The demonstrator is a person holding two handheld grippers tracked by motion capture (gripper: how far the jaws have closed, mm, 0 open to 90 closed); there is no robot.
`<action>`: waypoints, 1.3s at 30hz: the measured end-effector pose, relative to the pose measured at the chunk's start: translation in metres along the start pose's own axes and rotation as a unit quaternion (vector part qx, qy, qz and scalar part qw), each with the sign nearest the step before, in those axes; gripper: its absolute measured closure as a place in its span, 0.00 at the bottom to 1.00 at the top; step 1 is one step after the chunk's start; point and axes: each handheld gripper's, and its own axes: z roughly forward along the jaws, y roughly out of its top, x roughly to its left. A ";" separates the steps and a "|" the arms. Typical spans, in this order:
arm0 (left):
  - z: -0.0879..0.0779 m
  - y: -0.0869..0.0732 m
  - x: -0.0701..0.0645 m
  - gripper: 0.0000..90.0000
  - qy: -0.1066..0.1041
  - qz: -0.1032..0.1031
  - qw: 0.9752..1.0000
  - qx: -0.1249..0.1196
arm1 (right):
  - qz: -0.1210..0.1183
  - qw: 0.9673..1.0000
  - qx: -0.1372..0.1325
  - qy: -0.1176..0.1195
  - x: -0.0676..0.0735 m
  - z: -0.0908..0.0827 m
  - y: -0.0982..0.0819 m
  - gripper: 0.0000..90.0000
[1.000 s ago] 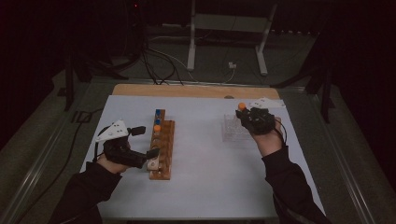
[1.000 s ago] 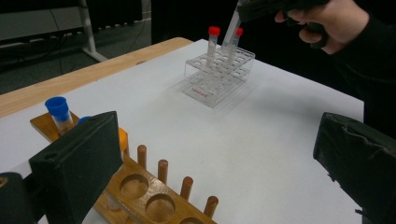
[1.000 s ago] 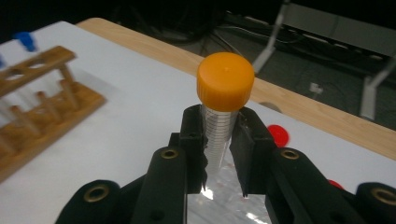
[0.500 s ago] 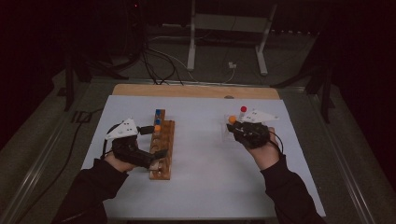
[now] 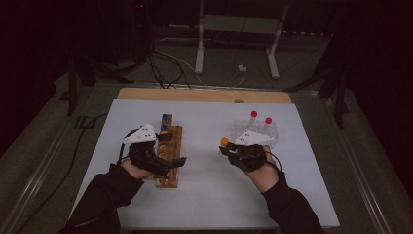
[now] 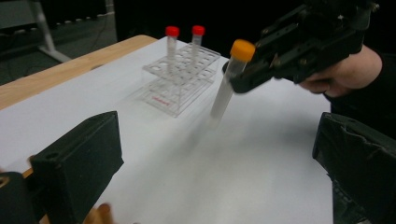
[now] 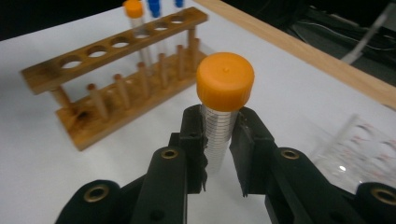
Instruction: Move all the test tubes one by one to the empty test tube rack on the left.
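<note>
White-covered bench [image 5: 204, 195], dark room: tube transfer between racks.
Right claw [image 7: 218, 140] clamps the clear orange-capped plastic tube [image 7: 223, 112] mid-air; it should stay upright and line up over a free hole of the wooden rack [image 7: 116, 88].

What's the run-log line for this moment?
right gripper: shut on orange-capped tube | left gripper: open, at wooden rack | clear rack: two red-capped tubes

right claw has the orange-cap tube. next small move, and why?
Probably carry it on toward the wooden rack and line it up over a free hole. The right claw grips the orange-capped tube upright just below its cap, and several rack holes stand open.
</note>
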 end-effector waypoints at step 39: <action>0.067 0.020 -0.026 0.79 -0.045 0.056 0.997 0.018 | -0.013 0.998 0.000 0.055 0.031 0.006 -0.003 0.82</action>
